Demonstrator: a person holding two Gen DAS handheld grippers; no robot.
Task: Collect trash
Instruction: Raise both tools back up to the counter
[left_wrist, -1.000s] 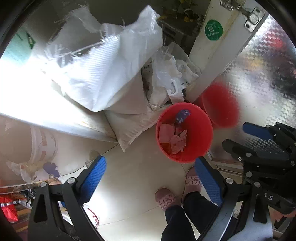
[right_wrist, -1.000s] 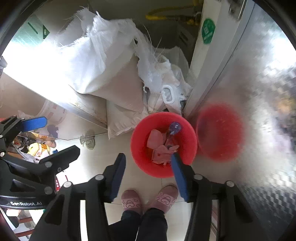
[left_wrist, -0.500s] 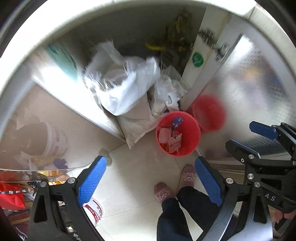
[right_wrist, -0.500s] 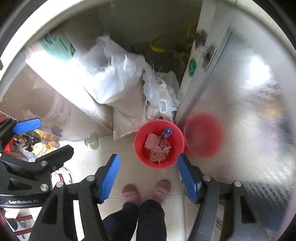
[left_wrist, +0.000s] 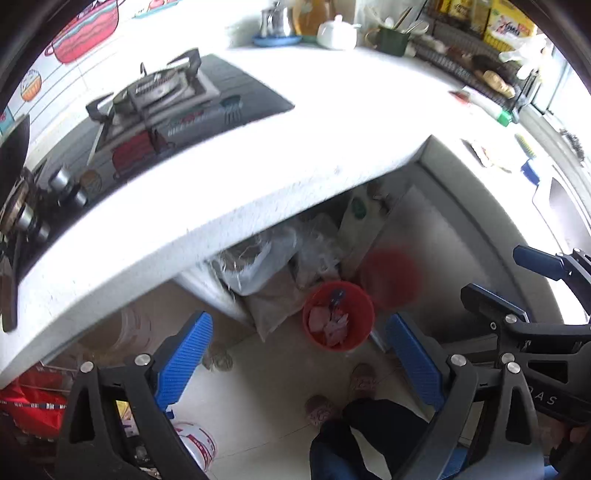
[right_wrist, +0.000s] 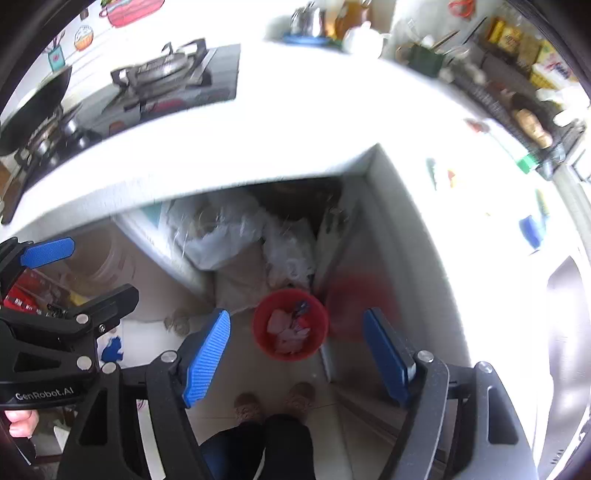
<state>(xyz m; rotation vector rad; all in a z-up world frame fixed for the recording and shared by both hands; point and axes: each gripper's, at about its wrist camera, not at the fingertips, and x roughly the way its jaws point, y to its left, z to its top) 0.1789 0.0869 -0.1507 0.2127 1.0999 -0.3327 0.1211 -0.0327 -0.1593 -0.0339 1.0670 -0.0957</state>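
Note:
A red bucket (left_wrist: 338, 315) (right_wrist: 290, 325) stands on the floor far below, beside an open cabinet. It holds pink scraps and a blue-purple piece of trash. My left gripper (left_wrist: 297, 325) is open, high above the floor, with nothing between its blue pads (left_wrist: 183, 358). My right gripper (right_wrist: 295, 317) also hangs high over the bucket. Its jaws are opening and nothing is between them. Each gripper shows at the edge of the other's view, the right one (left_wrist: 517, 288) and the left one (right_wrist: 74, 269).
A white countertop (left_wrist: 332, 140) with a gas stove (left_wrist: 159, 92) now lies below me. White sacks (left_wrist: 258, 258) fill the cabinet under it, beside a shiny metal door (left_wrist: 443, 258). The person's slippers (left_wrist: 321, 406) stand by the bucket. A white pail (left_wrist: 195, 446) sits lower left, a sink (right_wrist: 569, 332) at right.
Both grippers have risen well above the bucket, which now looks small. The countertop and stove have come into view. The right jaws have spread wider.

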